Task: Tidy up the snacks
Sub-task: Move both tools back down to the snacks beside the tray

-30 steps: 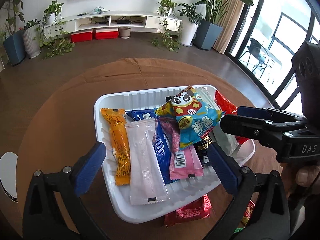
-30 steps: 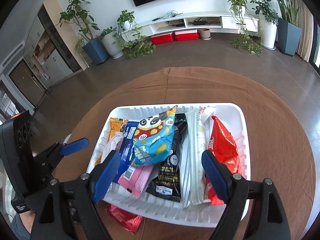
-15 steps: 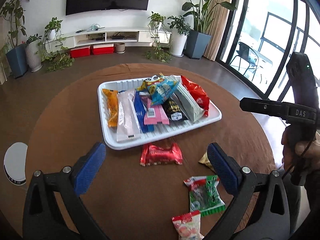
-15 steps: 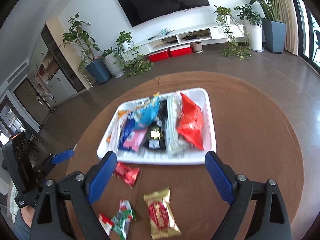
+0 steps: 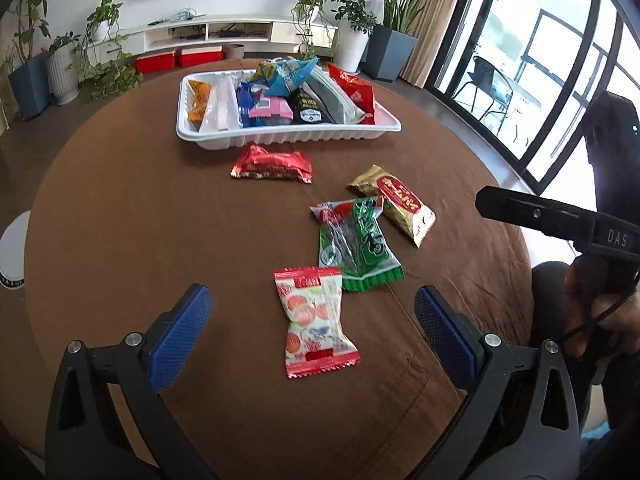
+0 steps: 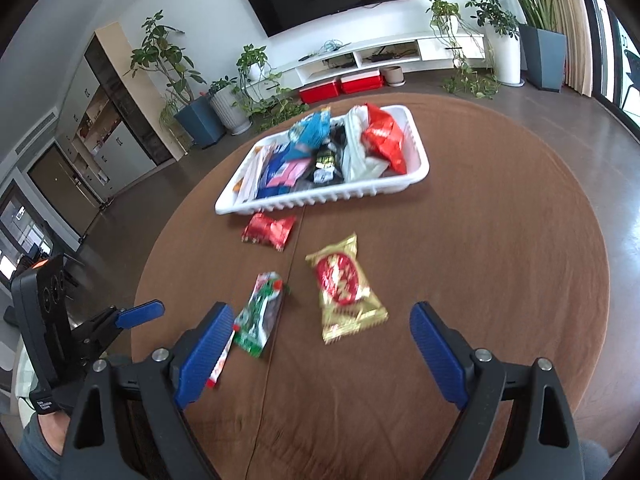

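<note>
Four snack packets are seen loose on the brown tablecloth point(image 5: 120, 220) beside the filled white tray point(image 5: 288, 136); left gripper point(image 5: 312, 336) and right gripper point(image 6: 320, 344) are held spread, nothing grasped.

Red-and-white packet point(image 6: 218, 364) mostly hides behind the right gripper's finger point(image 6: 204, 350). Tray point(image 6: 320, 200) and loose packets smear with blur. Labels can't be read.

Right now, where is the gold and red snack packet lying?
The gold and red packet lies on the brown table, outside the white tray, just right of the green packet in the right wrist view.
</note>
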`<state>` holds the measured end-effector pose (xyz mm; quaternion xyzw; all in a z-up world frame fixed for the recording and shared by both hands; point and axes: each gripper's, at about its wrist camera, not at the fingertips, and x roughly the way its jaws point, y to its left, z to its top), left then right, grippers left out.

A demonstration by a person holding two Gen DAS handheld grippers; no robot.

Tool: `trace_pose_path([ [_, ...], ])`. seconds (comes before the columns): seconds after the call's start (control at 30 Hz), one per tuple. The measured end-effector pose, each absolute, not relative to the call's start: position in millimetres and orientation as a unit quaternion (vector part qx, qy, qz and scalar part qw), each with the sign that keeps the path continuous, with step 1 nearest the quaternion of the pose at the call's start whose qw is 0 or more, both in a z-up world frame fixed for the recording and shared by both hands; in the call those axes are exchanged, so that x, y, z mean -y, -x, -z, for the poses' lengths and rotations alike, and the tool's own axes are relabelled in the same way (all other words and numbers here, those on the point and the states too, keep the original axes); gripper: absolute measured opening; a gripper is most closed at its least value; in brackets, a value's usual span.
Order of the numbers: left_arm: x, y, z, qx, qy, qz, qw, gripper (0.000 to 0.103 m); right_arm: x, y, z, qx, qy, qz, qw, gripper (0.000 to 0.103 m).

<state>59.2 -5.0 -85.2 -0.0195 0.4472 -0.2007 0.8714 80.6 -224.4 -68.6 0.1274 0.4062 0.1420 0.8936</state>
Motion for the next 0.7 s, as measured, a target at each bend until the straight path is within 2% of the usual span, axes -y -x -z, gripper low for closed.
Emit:
trace_pose_path([
  [0.13, 2.4, -57.1, 90.8, -0.469, 0.037, 0.188, 0.862, 0.103, 219.9, -64.3, 74.1, -0.404, -0.123, -0.143, 0.895, 0.092],
  [0.5, 4.4, -64.5, 94.7, -0.487, 0.005, 0.179, 0.855, 0.100, 214.1, -38.9, 94.1, -0.415, -0.123, -0.140, 0.891, 0.092],
  [0.53, 4.1, -66.5, 96.5, -0.490, 0.006, 0.181, 0.853, 0.098, 213.7, -37.7, 93.9, -0.414, -0.121, -0.140, 0.891, 0.092],
  [0.6, 3.7, -71.4, 99.9, -0.498, 0.008, 0.184, 0.848, 0.085, 213.9, -37.0, 92.5, -0.411, -0.120, -0.141, 0.892, 0.092],
  [0.7, 5.5, -75.9, 104.3, -0.506, 0.005, 0.185, 0.842, 0.073, 214.9, -36.7, 91.8, -0.408, -0.117, -0.139, 0.895, 0.092],
])
